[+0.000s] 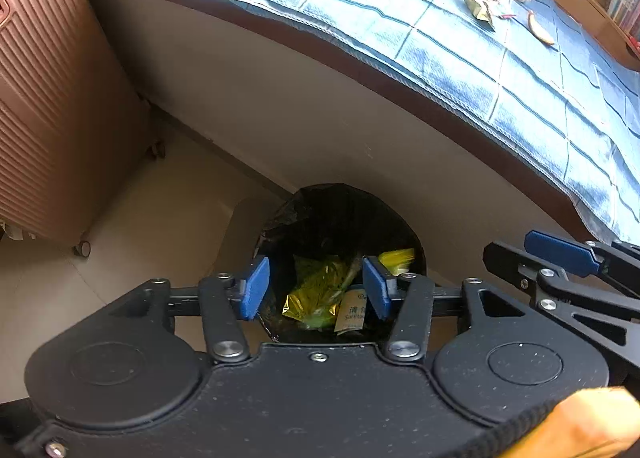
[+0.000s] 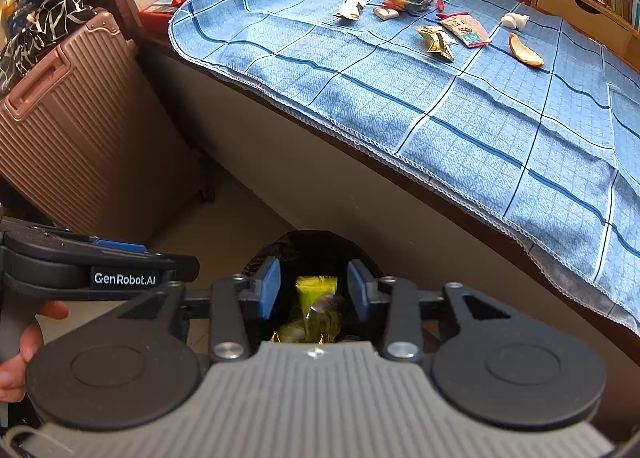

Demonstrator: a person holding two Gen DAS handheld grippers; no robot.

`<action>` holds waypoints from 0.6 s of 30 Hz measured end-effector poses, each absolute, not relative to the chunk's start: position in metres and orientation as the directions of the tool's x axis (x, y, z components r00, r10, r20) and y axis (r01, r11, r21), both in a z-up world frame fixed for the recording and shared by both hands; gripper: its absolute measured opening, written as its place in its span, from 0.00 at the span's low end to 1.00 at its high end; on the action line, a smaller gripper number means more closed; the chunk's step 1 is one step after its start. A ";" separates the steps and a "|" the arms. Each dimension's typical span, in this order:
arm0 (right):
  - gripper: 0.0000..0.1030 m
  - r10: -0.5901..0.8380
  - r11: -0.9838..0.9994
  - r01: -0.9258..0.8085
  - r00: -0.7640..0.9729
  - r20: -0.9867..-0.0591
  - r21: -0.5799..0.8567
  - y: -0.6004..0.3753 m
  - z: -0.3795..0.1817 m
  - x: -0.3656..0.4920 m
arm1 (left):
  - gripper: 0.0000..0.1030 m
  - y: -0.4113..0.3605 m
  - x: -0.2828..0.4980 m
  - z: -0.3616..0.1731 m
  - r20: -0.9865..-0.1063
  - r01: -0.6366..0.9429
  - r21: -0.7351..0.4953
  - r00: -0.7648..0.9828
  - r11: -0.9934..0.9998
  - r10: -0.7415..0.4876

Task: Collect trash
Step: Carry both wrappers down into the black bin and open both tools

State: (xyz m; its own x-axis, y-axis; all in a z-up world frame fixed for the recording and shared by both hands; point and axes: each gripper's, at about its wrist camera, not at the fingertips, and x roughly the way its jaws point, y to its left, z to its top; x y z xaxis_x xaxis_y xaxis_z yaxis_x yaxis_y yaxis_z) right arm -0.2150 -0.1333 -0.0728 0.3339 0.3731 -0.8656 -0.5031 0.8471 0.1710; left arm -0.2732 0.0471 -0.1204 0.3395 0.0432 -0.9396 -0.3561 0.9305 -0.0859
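Below, crinkled yellow foil wrappers (image 1: 316, 294) fill the round black bin (image 1: 340, 209).

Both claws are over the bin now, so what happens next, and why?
Probably lift the right gripper back toward the blue cloth. Both it and the left gripper look open and empty above the bin, while wrappers and a peel remain there.

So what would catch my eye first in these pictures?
Probably the two open grippers, left and right, poised over a black bin on the floor with yellow wrappers inside. Then the blue checked cloth on the table, with scattered trash at its far end.
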 end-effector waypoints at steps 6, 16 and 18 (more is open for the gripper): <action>0.54 0.372 0.850 -0.498 0.334 -0.866 0.173 -0.133 -0.073 -0.213 | 0.53 0.050 -0.269 -0.120 -0.940 -0.364 -0.079 0.336 0.928 0.052; 0.55 0.369 0.862 -0.475 0.350 -0.861 0.176 -0.137 -0.069 -0.209 | 0.54 0.051 -0.267 -0.115 -0.936 -0.359 -0.079 0.349 0.930 0.055; 0.55 0.366 0.867 -0.465 0.355 -0.860 0.177 -0.139 -0.067 -0.207 | 0.55 0.050 -0.266 -0.112 -0.933 -0.357 -0.069 0.354 0.932 0.067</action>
State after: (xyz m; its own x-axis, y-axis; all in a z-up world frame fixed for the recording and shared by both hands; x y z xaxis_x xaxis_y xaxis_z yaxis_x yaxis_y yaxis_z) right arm -0.2075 -0.1394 -0.0671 0.3552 0.3655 -0.8604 -0.4651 0.8675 0.1765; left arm -0.2663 0.0505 -0.1119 0.3536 0.0666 -0.9330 -0.3569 0.9316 -0.0687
